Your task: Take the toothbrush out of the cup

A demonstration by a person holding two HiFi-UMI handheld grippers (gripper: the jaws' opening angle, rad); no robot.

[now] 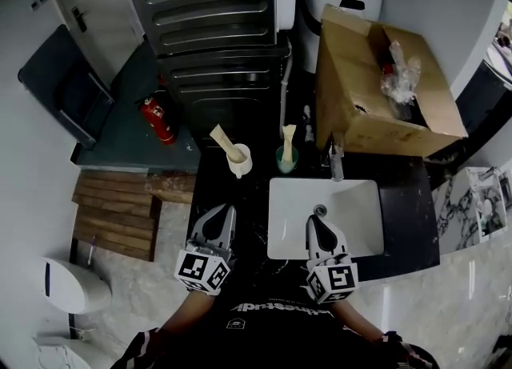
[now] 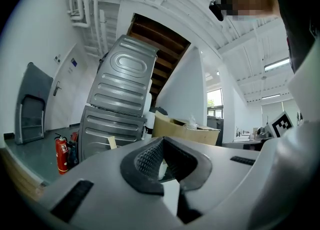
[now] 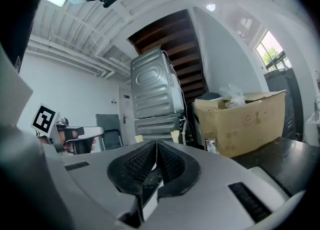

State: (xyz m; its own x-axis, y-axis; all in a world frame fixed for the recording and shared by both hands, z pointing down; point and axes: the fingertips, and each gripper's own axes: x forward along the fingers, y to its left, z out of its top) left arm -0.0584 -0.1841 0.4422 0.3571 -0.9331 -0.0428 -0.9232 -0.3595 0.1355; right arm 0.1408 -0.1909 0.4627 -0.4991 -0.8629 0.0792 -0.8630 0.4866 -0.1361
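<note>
In the head view a white cup [image 1: 241, 161] stands on the black counter [image 1: 240, 203] with a beige toothbrush [image 1: 225, 142] leaning out to the left. Beside it a green cup [image 1: 287, 158] holds a second pale toothbrush [image 1: 288, 134]. My left gripper [image 1: 227, 214] is shut and empty, short of the white cup. My right gripper [image 1: 317, 221] is shut and empty over the white sink [image 1: 352, 227]. In the left gripper view the jaws [image 2: 161, 140] are pressed together with a toothbrush head [image 2: 112, 142] beyond. In the right gripper view the jaws [image 3: 156, 143] are closed, with both brush heads [image 3: 175, 135] past them.
A faucet [image 1: 336, 161] stands behind the sink. An open cardboard box [image 1: 376, 95] with plastic wrap sits at the back right. A tall grey machine [image 1: 216, 31] rises behind the cups, with a red fire extinguisher [image 1: 158, 118] on the floor to its left.
</note>
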